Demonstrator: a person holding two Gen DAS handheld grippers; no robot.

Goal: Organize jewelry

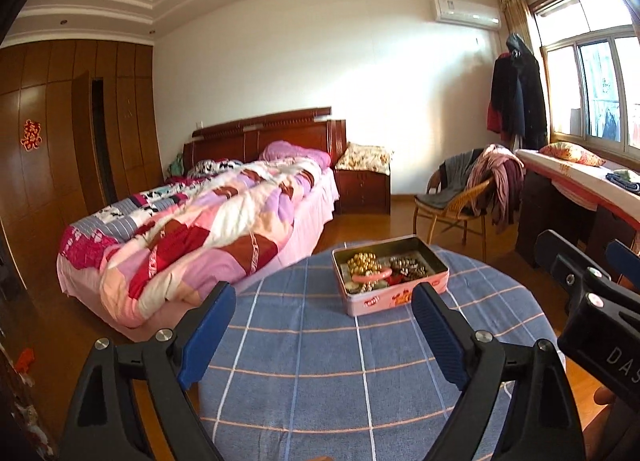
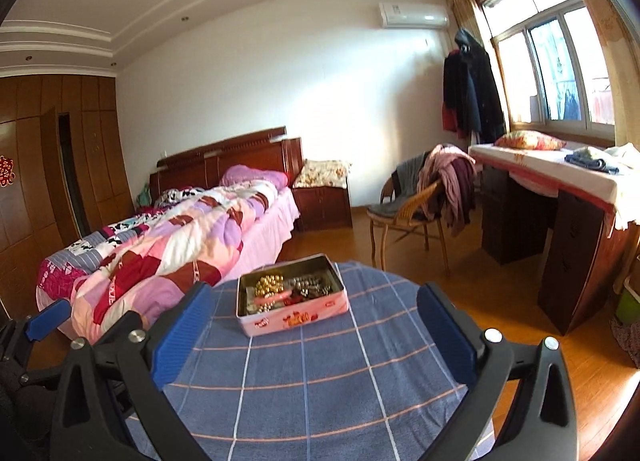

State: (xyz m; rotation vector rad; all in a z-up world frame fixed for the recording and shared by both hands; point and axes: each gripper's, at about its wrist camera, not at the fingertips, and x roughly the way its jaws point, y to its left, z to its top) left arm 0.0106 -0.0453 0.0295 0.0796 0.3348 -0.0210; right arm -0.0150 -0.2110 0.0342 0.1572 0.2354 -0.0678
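Observation:
An open pink metal tin (image 1: pixel 394 297) (image 2: pixel 298 317) sits at the far side of a round table covered by a blue checked cloth (image 1: pixel 320 381) (image 2: pixel 320 381). Inside lie gold beads (image 1: pixel 362 263) (image 2: pixel 269 284), dark beaded jewelry (image 1: pixel 408 264) (image 2: pixel 312 285) and a pink bangle (image 1: pixel 372 276) (image 2: pixel 274 298). My left gripper (image 1: pixel 324 325) is open and empty, held above the cloth in front of the tin. My right gripper (image 2: pixel 316 325) is open and empty, also short of the tin. The right gripper shows at the right edge of the left wrist view (image 1: pixel 592 301).
A bed with a patchwork quilt (image 1: pixel 192 237) (image 2: pixel 160 237) stands left of the table. A wicker chair draped with clothes (image 1: pixel 460 197) (image 2: pixel 416 197) and a desk (image 2: pixel 552 197) under the window stand to the right. Wooden floor surrounds the table.

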